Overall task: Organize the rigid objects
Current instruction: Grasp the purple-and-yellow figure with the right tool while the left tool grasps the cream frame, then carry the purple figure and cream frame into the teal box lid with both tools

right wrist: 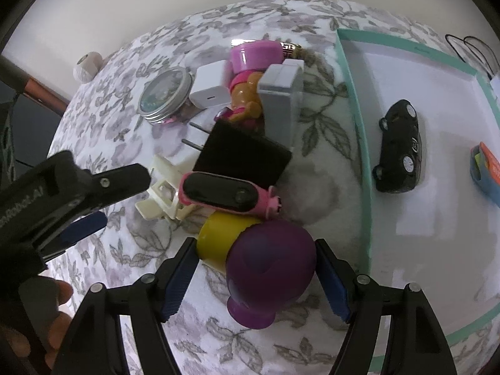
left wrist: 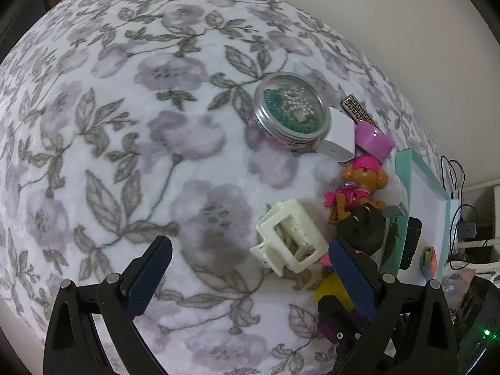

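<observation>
A pile of small objects lies on the floral blanket [left wrist: 125, 125]. My right gripper [right wrist: 256, 268] is open, its fingers on either side of a purple cup [right wrist: 268, 268] that leans on a yellow cup [right wrist: 218, 237]. Beyond lie a pink band with black tracker [right wrist: 218, 195], a black charger [right wrist: 243, 153], a cream hair clip [left wrist: 287, 237], a toy dog [left wrist: 356, 190], a white charger [left wrist: 339, 137], a round tin [left wrist: 290, 106] and a pink cup [left wrist: 373, 140]. My left gripper [left wrist: 250, 250] is open and empty beside the hair clip.
A teal-rimmed white box [right wrist: 359, 125] at the right holds a black toy car [right wrist: 398, 147] and a blue-orange item [right wrist: 487, 172]. A grey-white box [right wrist: 281, 93] stands by the toy dog. A yarn ball [right wrist: 87, 65] lies far left. Cables hang beyond the box.
</observation>
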Tool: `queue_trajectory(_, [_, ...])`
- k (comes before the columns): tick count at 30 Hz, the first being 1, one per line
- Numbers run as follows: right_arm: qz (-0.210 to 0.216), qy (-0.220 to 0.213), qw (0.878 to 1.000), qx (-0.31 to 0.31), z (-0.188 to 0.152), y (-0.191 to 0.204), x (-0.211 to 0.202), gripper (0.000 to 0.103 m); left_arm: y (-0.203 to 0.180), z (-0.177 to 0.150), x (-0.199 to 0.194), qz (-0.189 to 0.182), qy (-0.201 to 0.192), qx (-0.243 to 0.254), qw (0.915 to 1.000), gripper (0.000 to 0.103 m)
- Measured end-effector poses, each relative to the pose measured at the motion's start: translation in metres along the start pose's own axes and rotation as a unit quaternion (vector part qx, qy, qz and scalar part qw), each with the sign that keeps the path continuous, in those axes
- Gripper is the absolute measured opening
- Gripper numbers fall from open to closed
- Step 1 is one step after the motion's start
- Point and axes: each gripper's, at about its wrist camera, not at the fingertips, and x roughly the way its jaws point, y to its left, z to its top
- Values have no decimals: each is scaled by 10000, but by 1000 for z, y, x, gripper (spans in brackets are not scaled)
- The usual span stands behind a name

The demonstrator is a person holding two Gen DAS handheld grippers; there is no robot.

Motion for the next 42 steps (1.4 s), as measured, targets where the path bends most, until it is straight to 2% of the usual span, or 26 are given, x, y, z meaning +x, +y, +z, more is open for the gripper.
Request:
queue_trajectory(12, [43, 33, 10000, 54, 2, -8, 1, 76, -24, 2, 26, 84, -84, 165, 9998, 98])
queue_trajectory(18, [84, 28, 9999, 99, 4, -7, 5, 76, -32, 0, 38, 20, -21, 139, 9999, 82])
queue_trajectory(20, [82, 28, 9999, 99, 4, -8, 4, 76, -29, -1, 39, -98, -15, 108, 9999, 74])
queue_trajectory(22, [69, 26, 9999, 86, 4, -8, 5, 76, -29, -3, 38, -101, -37, 134, 9999, 62])
queue_trajectory(23, [70, 24, 9999, 97, 4, -8, 4, 76, -30, -3, 39, -89, -43, 163, 9998, 60])
queue_trajectory(33, [69, 57, 9999, 49, 6, -6, 4, 76, -15, -6, 21, -85, -49, 120, 9999, 59])
queue_trajectory(42, [172, -22, 9998, -106, 10, 0, -11, 76, -8, 6, -24, -268, -538, -32, 9982, 59])
